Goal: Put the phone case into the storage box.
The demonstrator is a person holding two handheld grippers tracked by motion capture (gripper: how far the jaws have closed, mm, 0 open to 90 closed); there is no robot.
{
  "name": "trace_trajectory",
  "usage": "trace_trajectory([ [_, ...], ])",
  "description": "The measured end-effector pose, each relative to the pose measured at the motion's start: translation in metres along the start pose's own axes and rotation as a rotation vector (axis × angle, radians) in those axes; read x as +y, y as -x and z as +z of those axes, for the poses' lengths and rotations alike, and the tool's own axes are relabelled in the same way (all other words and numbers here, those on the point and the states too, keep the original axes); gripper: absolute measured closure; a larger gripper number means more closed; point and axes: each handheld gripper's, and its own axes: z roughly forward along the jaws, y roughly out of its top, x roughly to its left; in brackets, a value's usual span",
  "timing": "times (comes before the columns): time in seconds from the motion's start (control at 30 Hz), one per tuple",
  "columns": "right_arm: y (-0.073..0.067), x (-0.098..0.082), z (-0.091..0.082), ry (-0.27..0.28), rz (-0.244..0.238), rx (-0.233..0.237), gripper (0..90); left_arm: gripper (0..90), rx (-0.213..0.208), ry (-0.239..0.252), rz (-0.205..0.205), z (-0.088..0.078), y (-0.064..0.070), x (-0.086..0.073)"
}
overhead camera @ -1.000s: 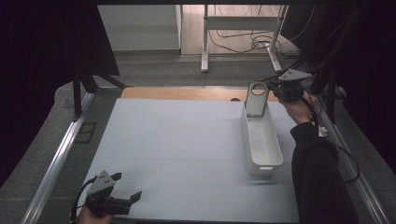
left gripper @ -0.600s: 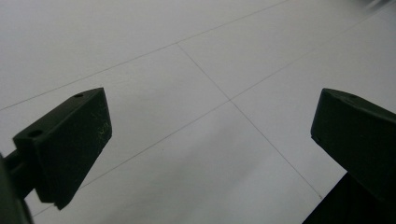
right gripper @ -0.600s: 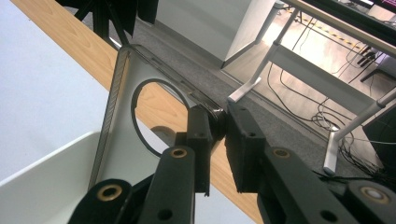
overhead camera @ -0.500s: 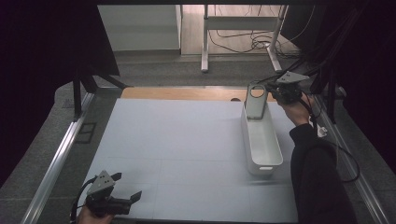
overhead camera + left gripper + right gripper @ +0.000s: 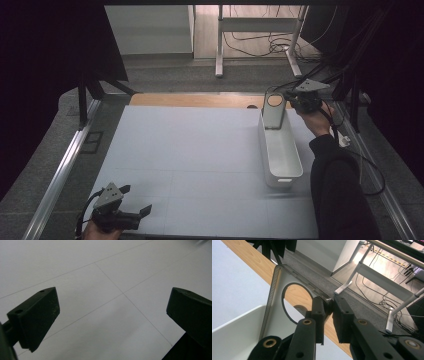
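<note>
Nothing moved since before, right hand-held gripper [image 5: 296,101] clamped on grey lid [image 5: 273,110] above white bin [image 5: 280,155], left hand-held gripper [image 5: 135,200] wide open

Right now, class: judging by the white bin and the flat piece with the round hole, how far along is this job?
Done: the right gripper has pinched the edge of the grey panel with a round hole, which stands upright at the far end of the white bin. In hand: that panel, not yet let go. Left: releasing it, probably; whether it is going in or coming out is unclear. The left gripper rests open near the table's front edge.

A lab workspace: bare white table [image 5: 190,165], metal desk legs [image 5: 219,45] and loose floor cables [image 5: 260,42] behind.
</note>
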Motion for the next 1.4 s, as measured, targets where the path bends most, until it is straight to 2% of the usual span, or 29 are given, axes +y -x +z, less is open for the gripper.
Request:
trace_trajectory([
  [0.4, -0.0008, -0.0002, 0.0018, -0.005, 0.012, -0.016, 75.0, 0.0, 0.0, 0.0, -0.001, -0.0001, -0.0001, 0.0],
  [0.83, -0.0032, 0.0012, 0.0024, -0.021, 0.009, -0.014, 65.4, 0.0, -0.001, 0.0, 0.001, 0.0, 0.0, 0.0],
  [1.17, -0.0048, 0.0022, 0.0024, -0.03, 0.026, -0.002, 51.3, 0.0, -0.002, 0.0, 0.001, -0.0002, 0.0, -0.0001],
  [1.33, -0.0048, 0.0028, 0.0009, -0.031, 0.055, -0.001, 44.0, 0.0, -0.002, 0.0, -0.001, -0.0003, -0.0002, -0.0001],
  [1.4, -0.0048, 0.0039, -0.0002, -0.041, 0.083, -0.003, 40.6, 0.0, -0.003, 0.0, -0.002, -0.0004, -0.0004, -0.0001],
])
